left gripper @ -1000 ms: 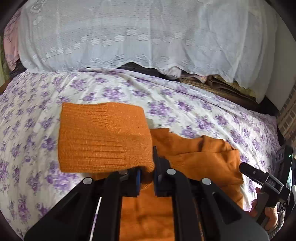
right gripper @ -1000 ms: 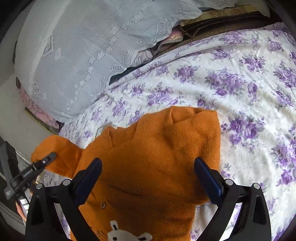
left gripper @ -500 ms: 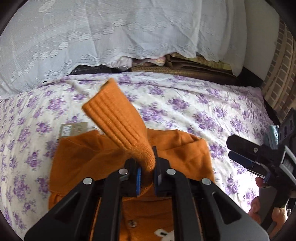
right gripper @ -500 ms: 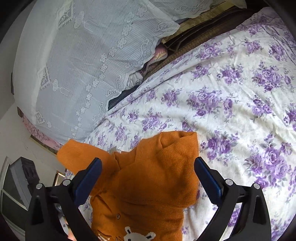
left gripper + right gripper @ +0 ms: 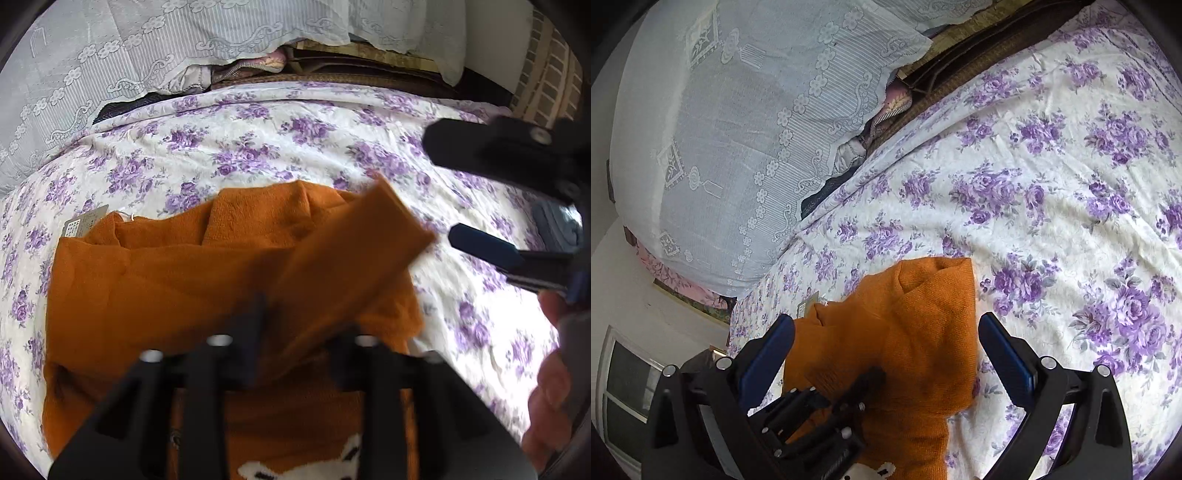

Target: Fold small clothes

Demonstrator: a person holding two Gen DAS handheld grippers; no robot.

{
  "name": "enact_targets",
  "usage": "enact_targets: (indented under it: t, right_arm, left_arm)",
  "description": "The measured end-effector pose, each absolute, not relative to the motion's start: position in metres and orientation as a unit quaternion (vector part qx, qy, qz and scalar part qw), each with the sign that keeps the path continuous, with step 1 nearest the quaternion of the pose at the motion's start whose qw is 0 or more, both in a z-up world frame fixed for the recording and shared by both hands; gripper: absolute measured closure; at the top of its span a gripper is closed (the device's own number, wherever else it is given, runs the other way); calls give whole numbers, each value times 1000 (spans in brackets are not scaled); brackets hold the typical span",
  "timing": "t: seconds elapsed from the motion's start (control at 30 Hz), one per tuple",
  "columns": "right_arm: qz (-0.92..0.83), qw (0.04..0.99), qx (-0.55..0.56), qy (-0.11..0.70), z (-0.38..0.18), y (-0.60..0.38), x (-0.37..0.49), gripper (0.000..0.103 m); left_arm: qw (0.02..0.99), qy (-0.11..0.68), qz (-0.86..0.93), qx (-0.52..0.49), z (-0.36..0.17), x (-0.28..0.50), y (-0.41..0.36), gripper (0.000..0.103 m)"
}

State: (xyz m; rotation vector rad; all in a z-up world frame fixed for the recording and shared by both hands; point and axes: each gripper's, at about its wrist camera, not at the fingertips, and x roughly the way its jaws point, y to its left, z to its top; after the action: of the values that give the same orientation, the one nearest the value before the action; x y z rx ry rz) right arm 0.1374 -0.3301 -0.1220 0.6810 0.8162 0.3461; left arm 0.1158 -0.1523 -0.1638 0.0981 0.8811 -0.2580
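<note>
A small orange knit sweater [image 5: 155,280] with a white animal face lies on the flowered bedsheet [image 5: 295,147]. It also shows in the right wrist view [image 5: 923,332]. My left gripper [image 5: 295,332] is blurred, its jaws stand apart, and the orange sleeve [image 5: 354,258] lies slanting across the sweater between them. In the right wrist view the left gripper [image 5: 864,380] sits over the sweater. My right gripper [image 5: 886,339] is wide open and empty above the sweater's right part. It also shows at the right of the left wrist view [image 5: 480,206].
A white lace cover [image 5: 757,129] over a pile stands at the far side of the bed. A paper tag [image 5: 81,221] hangs at the sweater's collar. A brick wall [image 5: 546,85] is at far right.
The left gripper carried the sleeve from the left across the sweater to the right and opened. The sleeve now lies over the body. The right gripper stayed open.
</note>
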Motion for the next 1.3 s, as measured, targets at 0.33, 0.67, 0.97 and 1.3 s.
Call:
enact_targets:
  t: [0.33, 0.67, 0.97, 1.3]
  right_arm:
    - [200, 827, 345, 396, -125, -328, 137, 3]
    - [230, 811, 322, 430, -140, -309, 142, 3]
    - [199, 846, 253, 425, -152, -292, 143, 47]
    - [125, 883, 143, 429, -155, -279, 141, 67]
  left_arm:
    - [929, 354, -56, 91, -127, 75, -83, 9]
    - [905, 415, 77, 43, -154, 109, 26, 8]
    - [883, 463, 75, -32, -203, 133, 63, 4]
    - [893, 439, 83, -49, -177, 116, 74, 4]
